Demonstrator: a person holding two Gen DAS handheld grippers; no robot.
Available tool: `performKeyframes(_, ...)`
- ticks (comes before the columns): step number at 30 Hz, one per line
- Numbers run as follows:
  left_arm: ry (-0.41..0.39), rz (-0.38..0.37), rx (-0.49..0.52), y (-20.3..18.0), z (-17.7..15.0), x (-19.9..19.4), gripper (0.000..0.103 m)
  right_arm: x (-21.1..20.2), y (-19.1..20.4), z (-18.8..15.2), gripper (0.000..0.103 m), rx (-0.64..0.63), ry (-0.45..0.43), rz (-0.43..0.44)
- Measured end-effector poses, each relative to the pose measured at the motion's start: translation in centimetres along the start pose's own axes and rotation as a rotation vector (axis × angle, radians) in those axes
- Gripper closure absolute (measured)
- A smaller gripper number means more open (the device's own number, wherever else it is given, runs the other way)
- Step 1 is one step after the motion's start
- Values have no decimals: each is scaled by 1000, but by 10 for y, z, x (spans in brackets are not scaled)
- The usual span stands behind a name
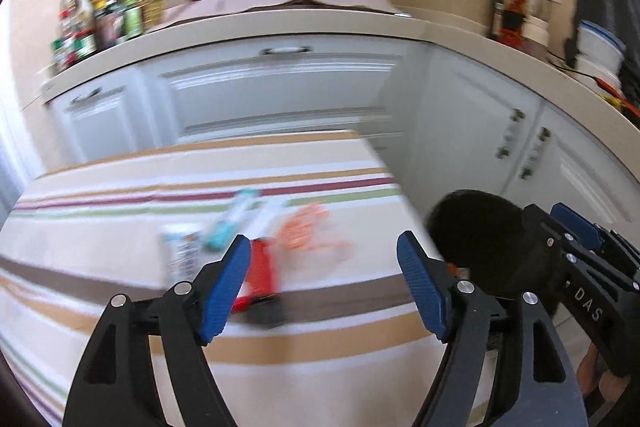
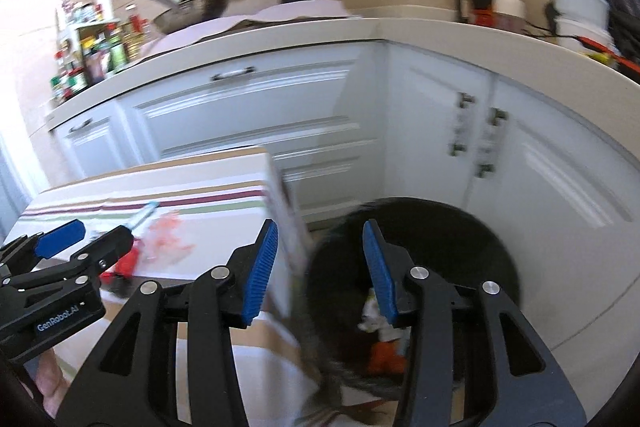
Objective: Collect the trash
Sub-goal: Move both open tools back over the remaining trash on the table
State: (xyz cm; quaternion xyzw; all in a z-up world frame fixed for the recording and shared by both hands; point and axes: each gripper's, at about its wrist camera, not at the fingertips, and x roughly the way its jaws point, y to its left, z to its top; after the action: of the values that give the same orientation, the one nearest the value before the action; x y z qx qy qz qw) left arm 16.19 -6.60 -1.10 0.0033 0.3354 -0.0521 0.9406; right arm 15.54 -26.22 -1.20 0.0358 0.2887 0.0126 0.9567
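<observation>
White cabinets [image 1: 280, 95] behind striped table [image 1: 120, 347]. Wrappers [image 1: 256, 247] lie on the cloth just beyond left gripper [image 1: 322, 287], fingers spread, empty. Right gripper [image 2: 320, 267] parted, empty, above black bin [image 2: 440, 259] holding scraps.

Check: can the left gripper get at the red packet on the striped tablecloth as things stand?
Probably yes. The left gripper is open with nothing between its pads, and the red packet lies flat on the striped tablecloth just beyond its left finger. Nothing covers it; the orange wrapper lies close beside.
</observation>
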Motion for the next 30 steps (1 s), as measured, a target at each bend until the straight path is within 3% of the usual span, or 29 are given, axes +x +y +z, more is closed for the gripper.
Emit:
performKeyframes(8,2,118,-102,70,-12,-17,29,16,65,-3,60,-84,44,93)
performKeyframes(18,14,229,-198,137,-26,-24,28,43,113,-4,59,-155,98,128)
performKeyframes(30,53,280,-264,175,-38,-15,28,77,146,-6,63,-224,201,103)
